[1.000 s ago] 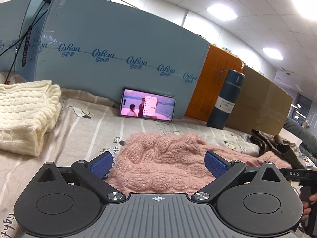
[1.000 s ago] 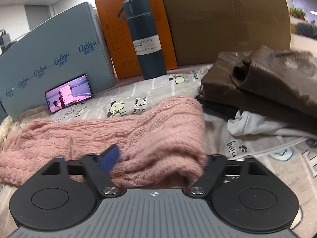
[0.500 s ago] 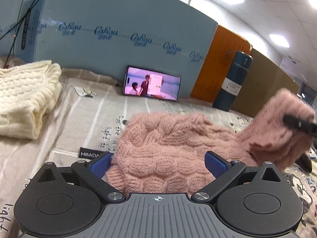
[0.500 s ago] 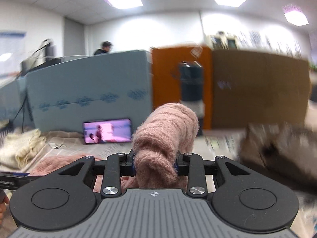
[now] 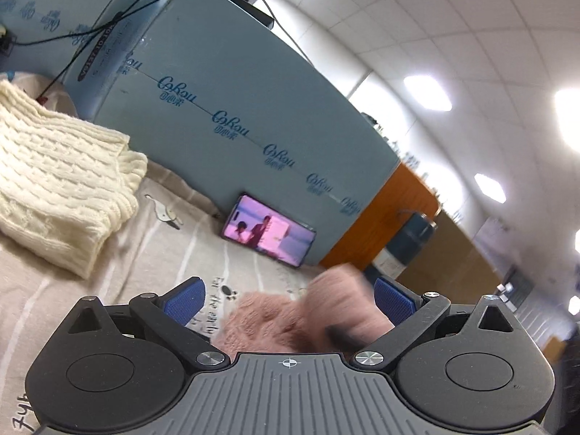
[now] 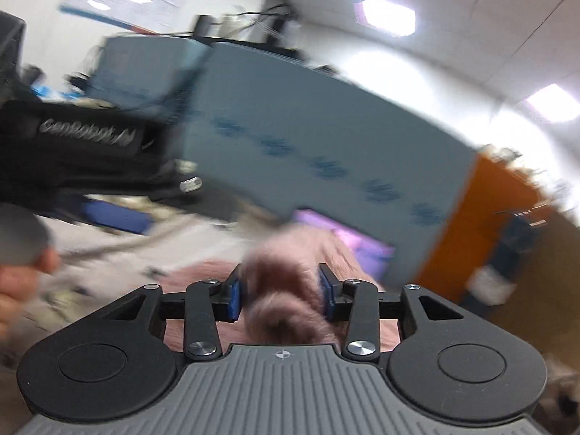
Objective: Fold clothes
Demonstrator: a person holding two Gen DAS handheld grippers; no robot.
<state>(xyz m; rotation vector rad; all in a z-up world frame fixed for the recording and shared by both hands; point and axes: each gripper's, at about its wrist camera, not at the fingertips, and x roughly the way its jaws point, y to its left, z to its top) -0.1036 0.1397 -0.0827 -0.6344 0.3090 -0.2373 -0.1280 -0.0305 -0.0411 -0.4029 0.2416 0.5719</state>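
Observation:
A pink cable-knit sweater (image 5: 290, 322) lies on the printed bedsheet (image 5: 152, 264), blurred where its end is being carried over. My left gripper (image 5: 286, 299) is open, with its blue pads wide apart and the pink knit low between them, untouched. In the right wrist view my right gripper (image 6: 281, 297) is shut on a bunched fold of the pink sweater (image 6: 286, 290), and the whole view is smeared by motion. The left gripper's black body (image 6: 83, 148) and a hand (image 6: 21, 275) show at that view's left.
A folded cream knit sweater (image 5: 54, 188) lies at the left. A phone (image 5: 268, 235) with a lit screen leans on the blue box (image 5: 224, 108). An orange box (image 5: 380, 224), a dark blue bottle (image 5: 406, 246) and a brown carton stand further right.
My right gripper has carried the sweater's end leftward over the rest, close in front of the left gripper. The left gripper has tilted and lifted and stays open.

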